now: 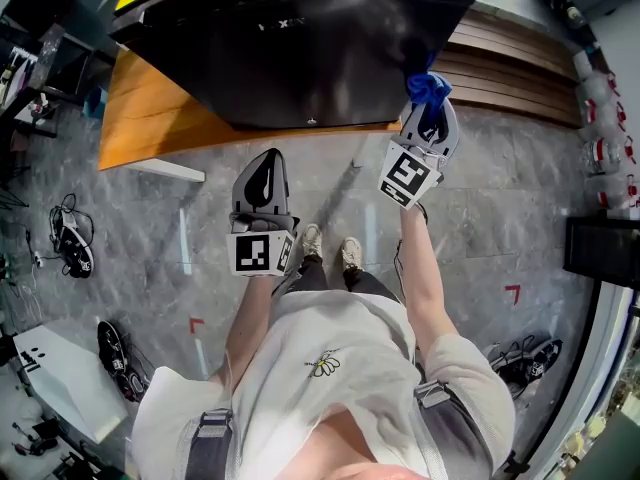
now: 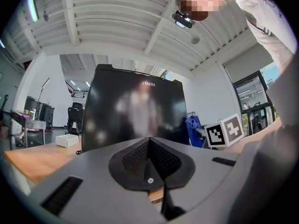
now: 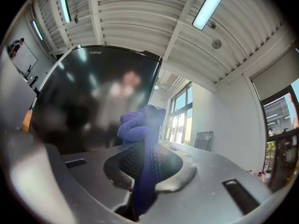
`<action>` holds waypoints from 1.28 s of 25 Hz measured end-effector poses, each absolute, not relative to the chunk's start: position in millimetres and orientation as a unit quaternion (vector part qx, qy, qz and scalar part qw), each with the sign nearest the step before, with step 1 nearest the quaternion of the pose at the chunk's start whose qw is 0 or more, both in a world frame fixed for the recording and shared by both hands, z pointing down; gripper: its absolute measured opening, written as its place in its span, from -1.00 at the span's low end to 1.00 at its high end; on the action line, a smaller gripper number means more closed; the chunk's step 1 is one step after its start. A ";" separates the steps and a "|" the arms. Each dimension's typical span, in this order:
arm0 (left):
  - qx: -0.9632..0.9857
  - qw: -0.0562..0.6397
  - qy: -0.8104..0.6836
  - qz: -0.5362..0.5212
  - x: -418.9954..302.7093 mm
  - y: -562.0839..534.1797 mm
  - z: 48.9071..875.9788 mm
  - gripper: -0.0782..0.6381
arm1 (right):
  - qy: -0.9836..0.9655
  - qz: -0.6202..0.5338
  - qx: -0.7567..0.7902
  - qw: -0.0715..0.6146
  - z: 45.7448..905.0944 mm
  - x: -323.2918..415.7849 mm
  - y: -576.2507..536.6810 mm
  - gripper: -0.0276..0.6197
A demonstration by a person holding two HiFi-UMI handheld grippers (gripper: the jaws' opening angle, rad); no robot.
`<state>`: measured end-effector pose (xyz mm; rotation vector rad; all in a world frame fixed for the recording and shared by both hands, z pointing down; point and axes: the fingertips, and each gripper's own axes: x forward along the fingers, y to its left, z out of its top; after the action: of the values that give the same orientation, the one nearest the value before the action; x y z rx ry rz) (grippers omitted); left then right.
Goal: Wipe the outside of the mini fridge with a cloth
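Fridge (image 1: 300,48) stands black on the wooden worktop (image 1: 150,108). Right claw (image 1: 430,116) is clamped on a blue cloth (image 1: 428,86), held at the fridge's front corner. Left claw (image 1: 263,168) hangs closed and empty, short of the fridge.

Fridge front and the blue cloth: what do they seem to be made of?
The mini fridge front looks like glossy black glass or polished plastic, since it mirrors a blurred figure and lights. I cannot tell which of the two it is. The cloth, pinched in the right gripper, looks like soft knitted or woven fabric. It is matte blue, with a visible ribbed texture and limp folds.
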<state>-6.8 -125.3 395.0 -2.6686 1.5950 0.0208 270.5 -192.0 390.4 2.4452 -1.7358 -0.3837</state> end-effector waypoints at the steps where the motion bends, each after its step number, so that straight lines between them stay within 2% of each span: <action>1: -0.857 0.016 0.515 0.007 -9.0 -124.3 395.1 -0.77 | -0.576 -0.128 0.806 0.056 389.1 269.1 -188.8 -0.72; 6: -0.848 0.014 0.530 0.009 -26.1 -120.9 396.1 -0.77 | -0.622 -0.149 0.768 0.044 380.0 225.3 -162.6 -0.72; 10: -0.835 0.009 0.550 0.017 -47.8 -122.4 396.5 -0.77 | -0.678 -0.152 0.718 -0.030 368.2 156.6 -157.2 -0.73; 13: -0.828 0.004 0.561 0.019 -62.8 -124.8 401.9 -0.77 | -0.721 -0.133 0.678 -0.054 374.5 102.0 -163.5 -0.73; 18: -0.821 -0.001 0.571 0.013 -81.5 -123.6 410.0 -0.77 | -0.779 -0.113 0.615 -0.048 391.2 24.2 -176.5 -0.73; 25: -0.797 -0.004 0.603 0.012 -148.1 -122.9 431.4 -0.77 | -0.822 -0.094 0.562 -0.005 425.3 -85.3 -215.5 -0.73; 32: -0.779 -0.007 0.627 0.011 -206.1 -122.8 454.2 -0.77 | -0.818 -0.093 0.568 -0.002 454.2 -145.2 -254.8 -0.73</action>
<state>-206.1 -122.8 454.2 -2.4572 1.9805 0.0343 -145.2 -254.8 454.2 1.7854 -2.5732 -0.2911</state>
